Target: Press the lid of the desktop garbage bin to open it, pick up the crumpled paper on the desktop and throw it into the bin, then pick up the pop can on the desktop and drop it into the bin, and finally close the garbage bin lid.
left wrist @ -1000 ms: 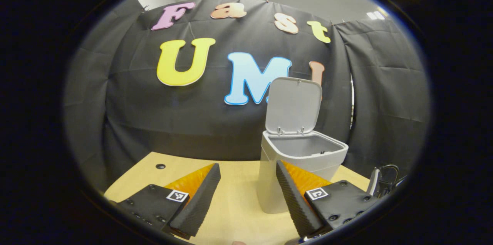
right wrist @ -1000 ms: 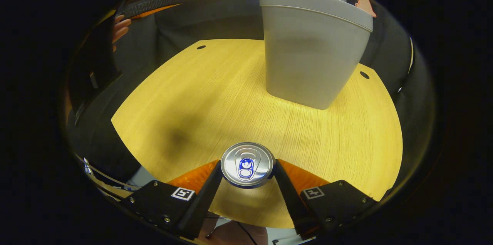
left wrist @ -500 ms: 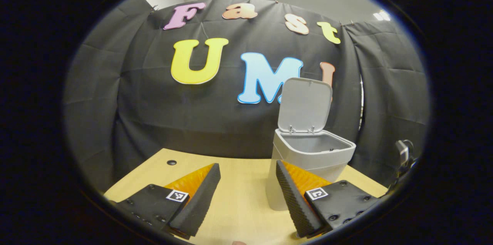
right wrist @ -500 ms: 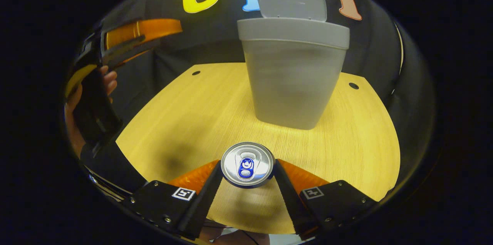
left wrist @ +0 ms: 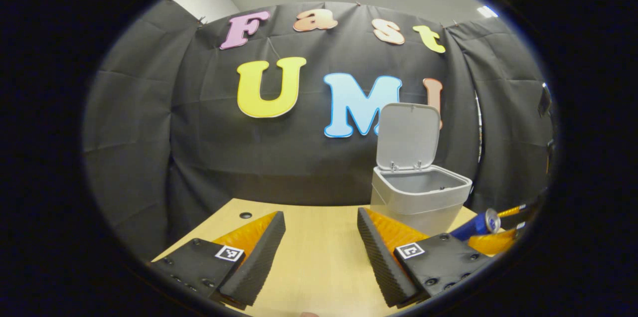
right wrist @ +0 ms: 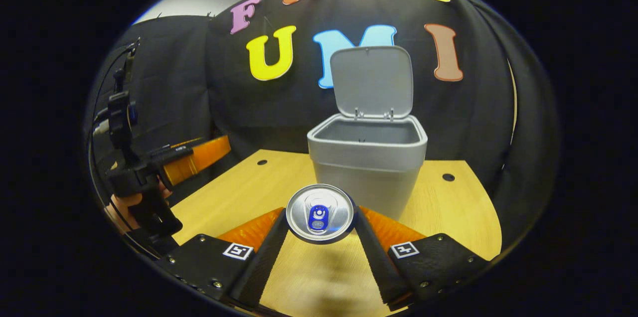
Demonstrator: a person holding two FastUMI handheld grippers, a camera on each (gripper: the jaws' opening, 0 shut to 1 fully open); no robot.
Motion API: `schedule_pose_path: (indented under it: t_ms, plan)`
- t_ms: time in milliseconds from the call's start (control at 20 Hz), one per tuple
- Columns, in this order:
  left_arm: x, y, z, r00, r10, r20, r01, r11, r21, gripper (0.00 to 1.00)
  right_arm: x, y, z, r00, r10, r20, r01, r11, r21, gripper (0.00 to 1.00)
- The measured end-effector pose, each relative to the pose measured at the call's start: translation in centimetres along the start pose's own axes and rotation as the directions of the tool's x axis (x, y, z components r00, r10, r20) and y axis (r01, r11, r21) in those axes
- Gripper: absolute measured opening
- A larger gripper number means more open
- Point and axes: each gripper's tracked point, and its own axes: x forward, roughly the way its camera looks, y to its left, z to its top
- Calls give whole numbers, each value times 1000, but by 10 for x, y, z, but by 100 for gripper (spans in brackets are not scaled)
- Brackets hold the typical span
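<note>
Before open bin (right wrist: 367, 157), pop can (right wrist: 320, 213) now raised

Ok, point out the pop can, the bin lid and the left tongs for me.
pop can (right wrist: 319, 213): right gripper view, on its silver top.
bin lid (right wrist: 371, 80): right gripper view, on the raised lid's inner face.
left tongs (left wrist: 321, 244): left gripper view, midway between the open fingertips.

Wooden table (right wrist: 463, 207) — grey bin (right wrist: 366, 177) on it, lid up.
</note>
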Motion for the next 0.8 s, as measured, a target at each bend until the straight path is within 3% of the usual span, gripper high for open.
schedule_pose_path:
  t_ms: [200,500,800]
  plan:
    - [-7,-1,-1,1000,11,-3,-11,1000,-12,95,0,-6,40,993,-3,114,7,999,-32,85]
    - [-15,-1,1,1000,25,0,-25,1000,-18,96,1,-12,100,958,-3,286,8,1000,-17,85]
    - [-23,2,2,999,45,3,-45,999,-28,95,19,-47,129,938,-96,334,110,994,-22,84]
